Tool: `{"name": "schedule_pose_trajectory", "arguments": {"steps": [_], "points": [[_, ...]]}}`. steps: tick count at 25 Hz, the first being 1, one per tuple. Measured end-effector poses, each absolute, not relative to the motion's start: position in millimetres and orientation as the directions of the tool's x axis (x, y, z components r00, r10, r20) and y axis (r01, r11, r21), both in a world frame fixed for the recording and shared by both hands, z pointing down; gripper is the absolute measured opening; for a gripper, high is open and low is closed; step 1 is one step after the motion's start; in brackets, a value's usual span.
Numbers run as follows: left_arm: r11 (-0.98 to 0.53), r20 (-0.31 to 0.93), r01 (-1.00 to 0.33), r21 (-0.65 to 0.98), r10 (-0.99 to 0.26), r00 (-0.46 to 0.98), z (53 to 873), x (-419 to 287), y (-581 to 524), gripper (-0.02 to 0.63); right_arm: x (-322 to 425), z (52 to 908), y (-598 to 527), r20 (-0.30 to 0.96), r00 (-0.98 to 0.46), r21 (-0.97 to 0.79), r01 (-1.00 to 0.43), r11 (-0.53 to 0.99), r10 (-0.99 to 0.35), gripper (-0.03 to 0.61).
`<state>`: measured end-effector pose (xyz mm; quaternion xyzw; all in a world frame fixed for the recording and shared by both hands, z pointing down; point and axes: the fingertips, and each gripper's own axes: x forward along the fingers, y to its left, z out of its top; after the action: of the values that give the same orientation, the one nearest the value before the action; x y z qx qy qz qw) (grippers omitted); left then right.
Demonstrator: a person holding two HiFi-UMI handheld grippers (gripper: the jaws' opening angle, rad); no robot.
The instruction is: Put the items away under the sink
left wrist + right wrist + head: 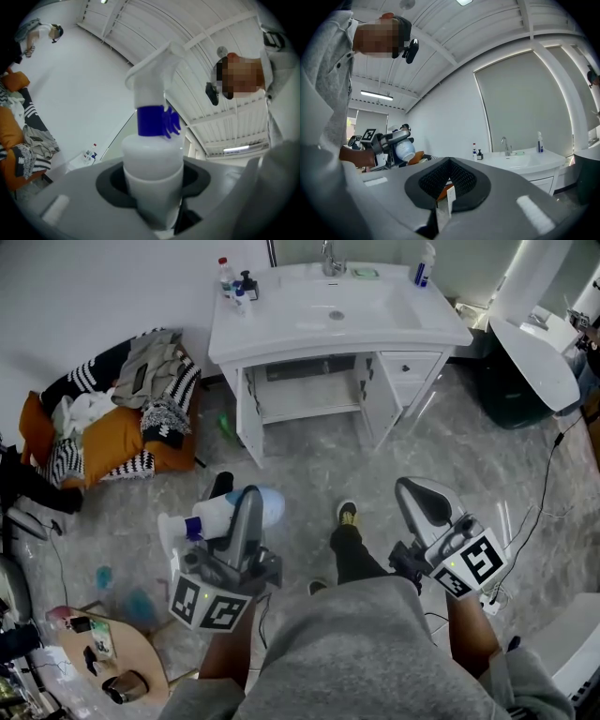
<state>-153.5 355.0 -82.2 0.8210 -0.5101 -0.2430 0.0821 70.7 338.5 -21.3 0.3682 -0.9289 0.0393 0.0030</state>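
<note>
The left gripper clamps the white spray bottle around its body, with the blue collar clear of the jaws. The right gripper carries nothing, and its jaws rest together. Both are held over the floor, well apart from the open cabinet under the sink.

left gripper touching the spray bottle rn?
Touching. The left gripper view shows the left gripper closed on the spray bottle, both jaws pressed against its white body with no gap.
</note>
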Motion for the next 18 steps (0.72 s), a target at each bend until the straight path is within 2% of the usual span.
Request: {"name": "schedule_pose_trajectory", "arguments": {"steps": [18], "points": [[-0.466,-0.265,-0.786,0.406,-0.883,0.387,-85.1,-130.9,181.2,0.212,109.1,-24.7,158.6,0.039,-0.688,-0.099,-0.724,0.683,-0.724,-0.002]]}}
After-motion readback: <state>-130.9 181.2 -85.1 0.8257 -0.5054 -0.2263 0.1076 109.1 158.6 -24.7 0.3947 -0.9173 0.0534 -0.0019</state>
